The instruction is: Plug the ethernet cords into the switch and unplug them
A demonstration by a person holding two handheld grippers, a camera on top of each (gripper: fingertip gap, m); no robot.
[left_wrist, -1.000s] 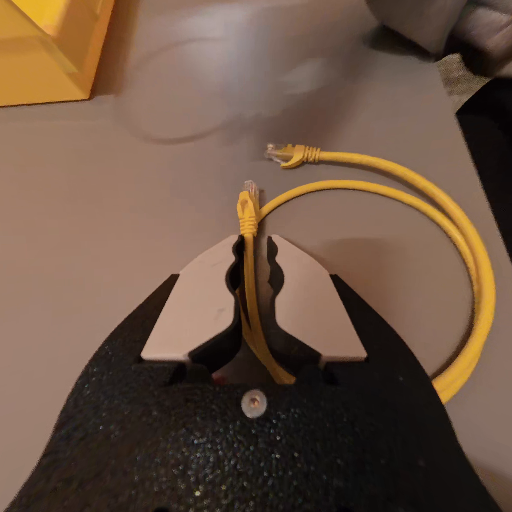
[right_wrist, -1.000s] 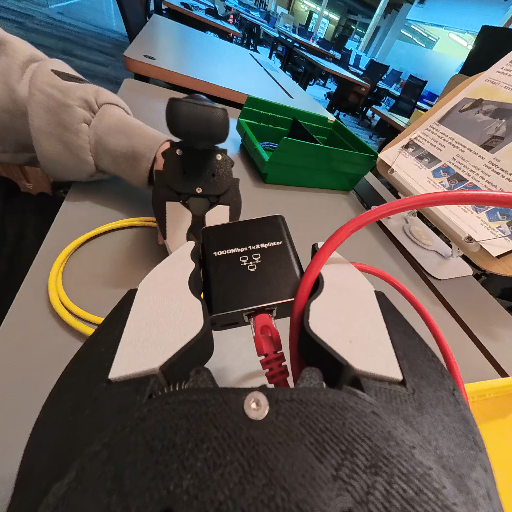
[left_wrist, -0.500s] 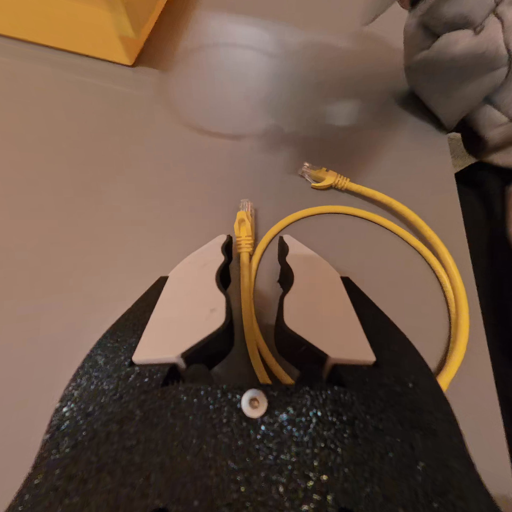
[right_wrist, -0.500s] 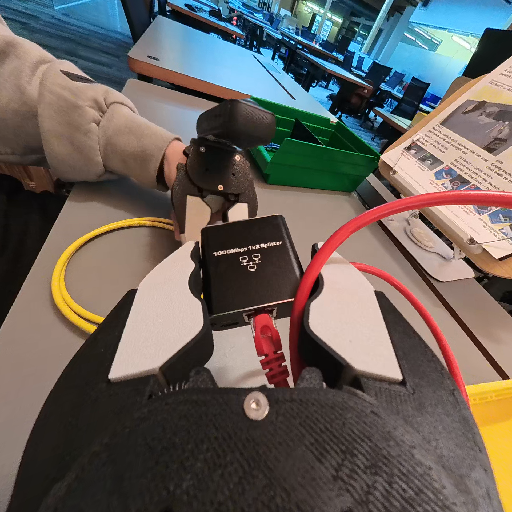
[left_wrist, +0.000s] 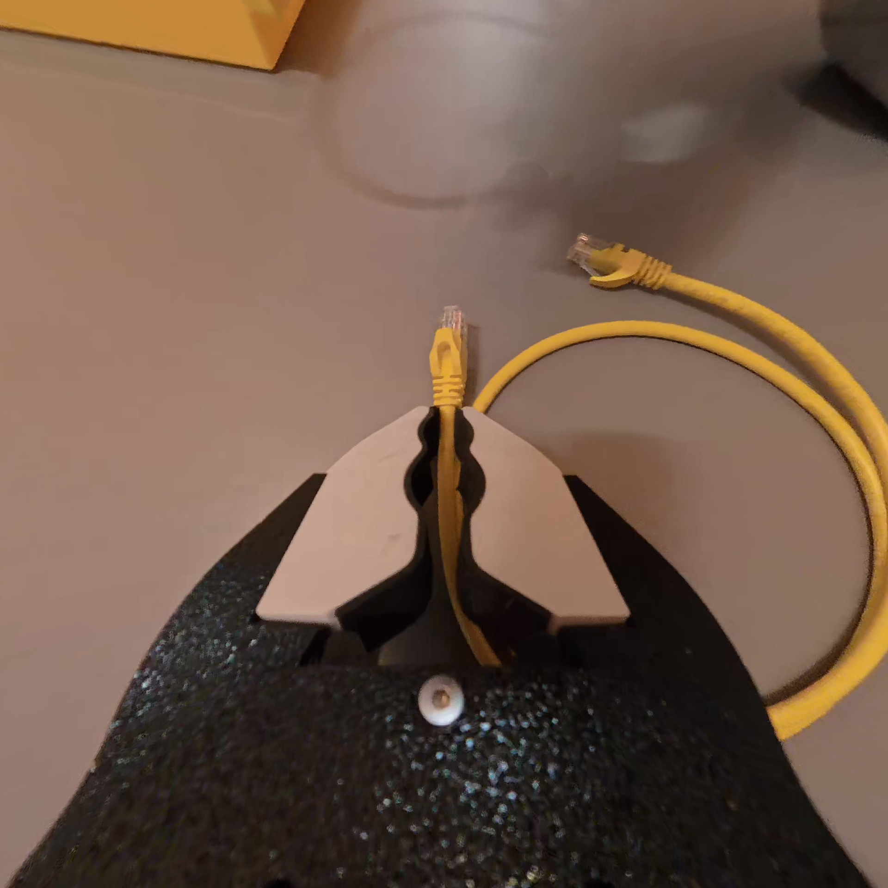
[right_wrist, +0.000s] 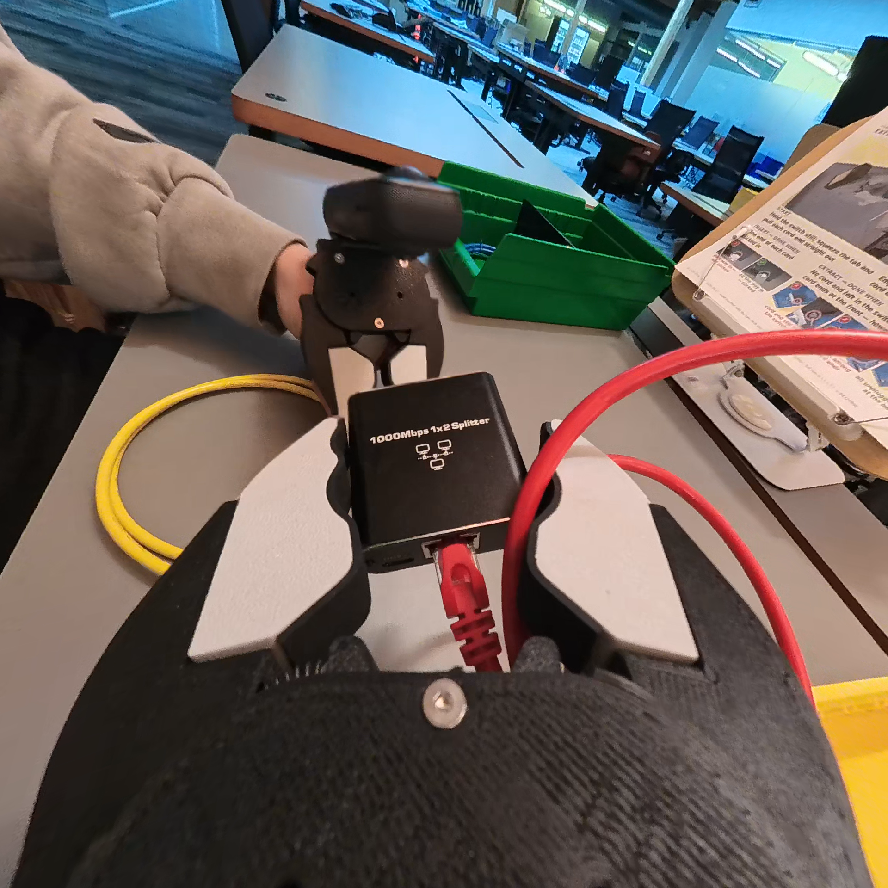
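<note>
Clamped almost fully together, the left gripper (left_wrist: 449, 408) pinches the yellow ethernet cord (left_wrist: 749, 346) just behind one plug (left_wrist: 450, 346), which sticks out past the fingertips and points forward just above the grey worktop (left_wrist: 168, 288). From the grip the cord swings out in a double loop toward the worktop's right edge and comes back to its other plug (left_wrist: 610, 264), which lies free on the surface, ahead and to the right. A yellow bin (left_wrist: 144, 24) sits at the far left corner of that view.

In the right wrist view, a person's grey sleeve (right_wrist: 110, 226) reaches in from the left and the left gripper stands just behind the switch. The cord's loop lies near the worktop's left edge. The right gripper (right_wrist: 444, 427) is spread wide, its fingers (right_wrist: 283, 543) set on either side of the black switch (right_wrist: 432, 461); the left finger touches the casing, while on the right the red ethernet cord (right_wrist: 624, 365) runs between finger and casing. That cord's plug (right_wrist: 461, 581) is seated in the switch's near port. Farther right, a green bin (right_wrist: 552, 269) rests toward the far edge, and a clipboard with printed sheets (right_wrist: 793, 288) leans at the right edge.
</note>
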